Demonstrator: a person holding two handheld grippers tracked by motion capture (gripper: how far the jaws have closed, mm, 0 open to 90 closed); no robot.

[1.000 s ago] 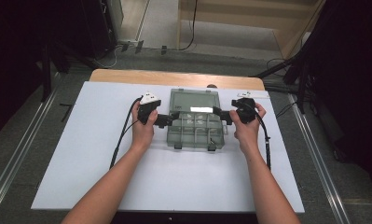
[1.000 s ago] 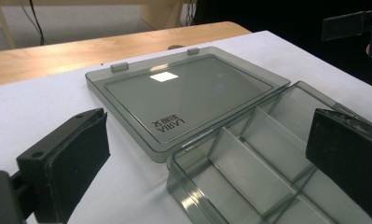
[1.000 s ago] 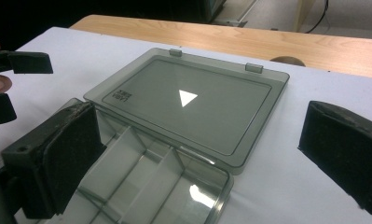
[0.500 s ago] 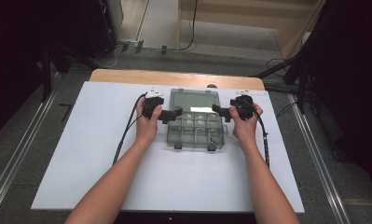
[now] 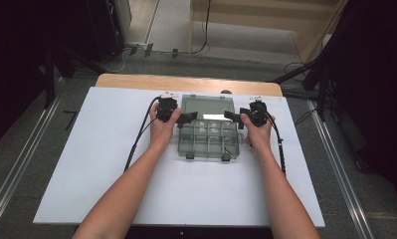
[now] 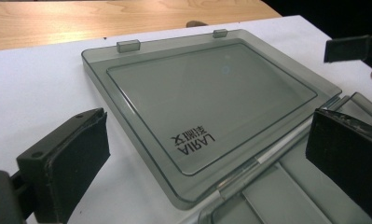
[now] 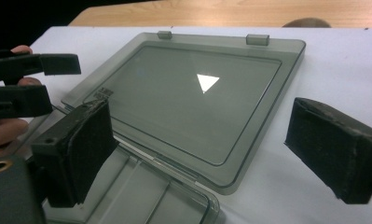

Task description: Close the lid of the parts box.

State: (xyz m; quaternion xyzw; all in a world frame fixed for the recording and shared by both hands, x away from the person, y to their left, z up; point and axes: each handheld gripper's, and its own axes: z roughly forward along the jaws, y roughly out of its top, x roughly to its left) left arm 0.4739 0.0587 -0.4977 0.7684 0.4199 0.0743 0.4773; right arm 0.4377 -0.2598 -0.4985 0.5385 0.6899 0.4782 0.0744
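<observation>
A smoky clear plastic compartment box [image 5: 208,142] lies open on the white mat, its lid [image 5: 207,106] flat on the table behind the hinge. My left gripper [image 5: 188,118] reaches in from the box's left side at the hinge, jaws open over the lid's [image 6: 211,88] near corner. My right gripper [image 5: 230,115] comes in from the right at the same line. Its jaws have just been closing a little but still stand wide, and their pads touch nothing. In the right gripper view [image 7: 207,135] the lid [image 7: 193,107] and the base's edge [image 7: 141,196] lie beyond them.
The white mat [image 5: 111,149] covers most of the wooden table [image 5: 186,82], with bare room in front of and beside the box. Cables trail from both grippers along the forearms. Dark stands, rails and floor cables ring the table.
Both hands have slid a little away from me along the box's sides toward the hinge line. The lid and the base have not moved.
</observation>
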